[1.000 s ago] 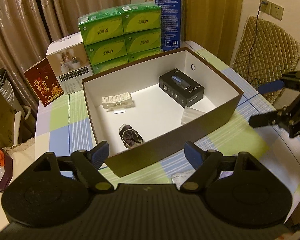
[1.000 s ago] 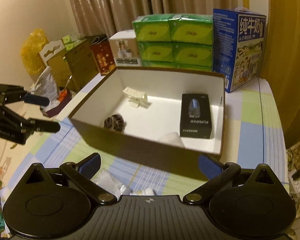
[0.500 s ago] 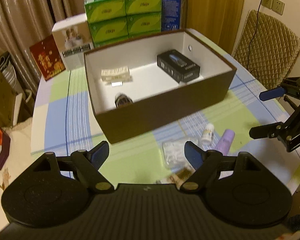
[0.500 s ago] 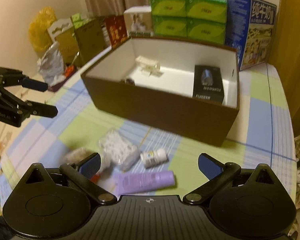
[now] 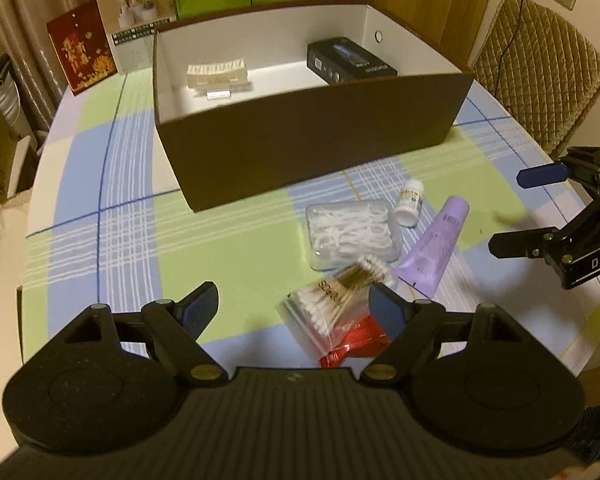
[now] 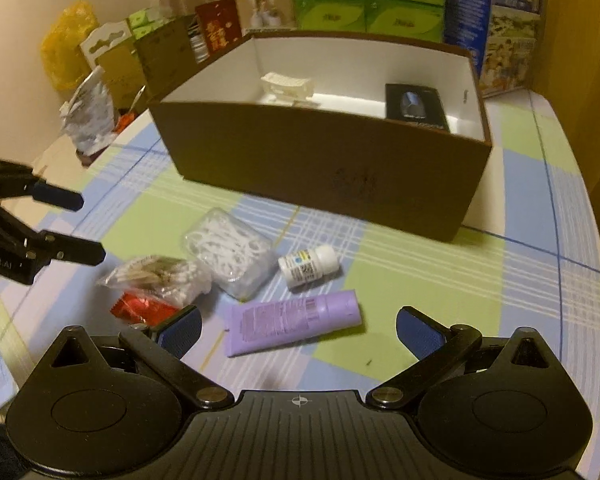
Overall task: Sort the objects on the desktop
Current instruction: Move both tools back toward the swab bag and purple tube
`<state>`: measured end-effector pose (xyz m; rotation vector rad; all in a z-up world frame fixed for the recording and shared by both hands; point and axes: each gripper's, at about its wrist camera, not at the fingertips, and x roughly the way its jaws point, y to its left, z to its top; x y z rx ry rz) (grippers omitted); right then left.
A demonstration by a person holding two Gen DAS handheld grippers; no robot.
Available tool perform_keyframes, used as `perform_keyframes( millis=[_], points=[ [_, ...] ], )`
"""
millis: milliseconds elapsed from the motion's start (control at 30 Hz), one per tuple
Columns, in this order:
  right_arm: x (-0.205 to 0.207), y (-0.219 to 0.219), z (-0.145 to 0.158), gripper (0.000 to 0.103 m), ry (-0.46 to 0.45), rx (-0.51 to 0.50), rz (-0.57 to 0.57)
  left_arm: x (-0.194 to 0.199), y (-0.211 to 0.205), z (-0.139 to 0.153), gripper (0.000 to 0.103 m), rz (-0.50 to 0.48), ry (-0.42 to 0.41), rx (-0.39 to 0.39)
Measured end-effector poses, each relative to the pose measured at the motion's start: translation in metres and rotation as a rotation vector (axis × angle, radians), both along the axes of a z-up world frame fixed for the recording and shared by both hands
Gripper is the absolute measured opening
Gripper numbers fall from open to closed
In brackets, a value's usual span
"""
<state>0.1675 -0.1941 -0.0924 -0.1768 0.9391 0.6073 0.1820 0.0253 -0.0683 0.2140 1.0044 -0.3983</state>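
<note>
A checked tablecloth (image 5: 228, 248) is covering the table, with a brown box (image 5: 312, 140) sitting at its far side. Loose items are lying in a cluster in front of the box: a floss case (image 6: 230, 254), a swab bag (image 6: 160, 276), a red packet (image 6: 142, 308), a white bottle (image 6: 308, 266) and a purple tube (image 6: 296, 320). The left gripper (image 5: 292, 308) is hanging spread and empty above the swab bag. The right gripper (image 6: 298, 330) is hanging spread and empty above the tube. The step in hand appears to be selecting the next item. The next move probably calls for straddling one item before closing.
</note>
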Motion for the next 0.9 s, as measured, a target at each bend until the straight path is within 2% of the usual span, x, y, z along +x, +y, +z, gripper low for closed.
perform_keyframes(
  millis=[200, 300, 467, 567, 667, 733, 867, 900],
  points=[
    [0.009, 0.011, -0.014, 0.099, -0.029, -0.017, 0.086, 0.005, 0.000, -0.008, 0.079, 0.008, 0.019, 0.011],
    [0.016, 0.019, -0.023, 0.079, -0.024, -0.026, 0.138, 0.008, 0.001, -0.011, 0.079, 0.012, 0.022, 0.017],
    [0.024, 0.029, -0.041, 0.076, -0.037, -0.074, 0.224, 0.013, 0.004, -0.016, 0.079, 0.025, 0.036, 0.022],
    [0.026, 0.029, -0.048, 0.076, -0.003, -0.098, 0.287, 0.014, 0.005, -0.018, 0.079, 0.023, 0.040, 0.025],
    [0.019, 0.026, -0.052, 0.064, 0.029, -0.136, 0.337, 0.014, 0.006, -0.020, 0.079, 0.016, 0.044, 0.031],
    [0.013, 0.022, -0.055, 0.057, 0.042, -0.139, 0.337, 0.014, 0.007, -0.021, 0.079, 0.012, 0.046, 0.027],
    [0.004, 0.017, -0.062, 0.049, 0.052, -0.120, 0.303, 0.015, 0.008, -0.024, 0.079, 0.010, 0.054, 0.028],
    [0.002, 0.017, -0.063, 0.045, 0.044, -0.122, 0.290, 0.015, 0.008, -0.025, 0.079, 0.008, 0.057, 0.028]
  ],
)
